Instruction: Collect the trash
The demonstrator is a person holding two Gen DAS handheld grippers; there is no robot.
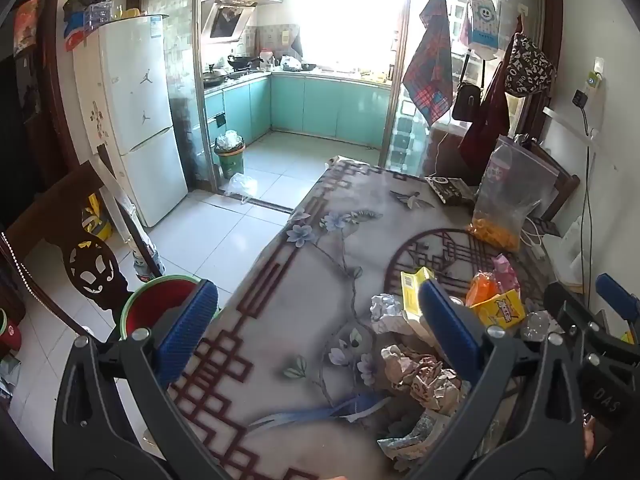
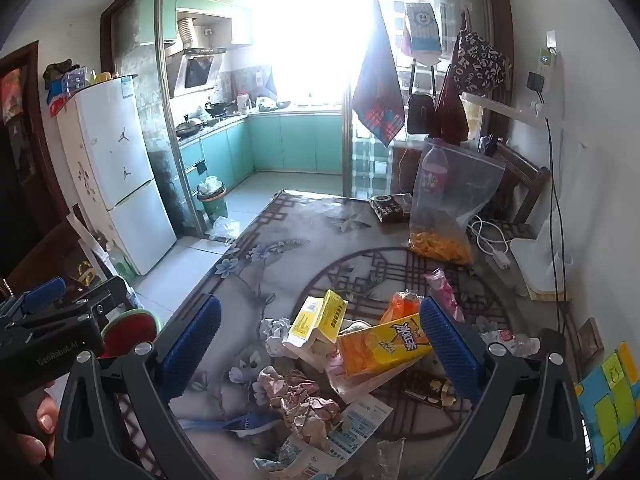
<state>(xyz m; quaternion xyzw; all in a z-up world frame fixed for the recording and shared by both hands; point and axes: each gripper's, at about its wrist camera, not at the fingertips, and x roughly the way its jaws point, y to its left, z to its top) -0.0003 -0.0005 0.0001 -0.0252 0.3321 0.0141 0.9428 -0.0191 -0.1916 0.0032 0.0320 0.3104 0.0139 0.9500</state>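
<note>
A pile of trash lies on the flower-patterned tablecloth (image 2: 256, 256): a yellow box (image 2: 320, 316), a yellow snack bag (image 2: 380, 348), crumpled brown paper (image 2: 300, 396), a white paper ball (image 2: 276, 332), a pink wrapper (image 2: 440, 288) and a blue-and-white wrapper (image 2: 348, 432). My right gripper (image 2: 320, 344) hovers over the pile, open and holding nothing. My left gripper (image 1: 318, 330) is open too, above bare cloth to the left of the pile, where the yellow box (image 1: 414, 288) and brown paper (image 1: 424, 376) show. A red bin with a green rim (image 1: 160, 304) stands beside the table's left edge.
A zip bag of orange snacks (image 2: 448, 208) and a dark box (image 2: 390, 206) stand at the table's far end, with white cables (image 2: 490, 240) by the wall. A wooden chair (image 1: 80, 248), a fridge (image 1: 136, 120) and a full kitchen bin (image 1: 230, 156) are to the left.
</note>
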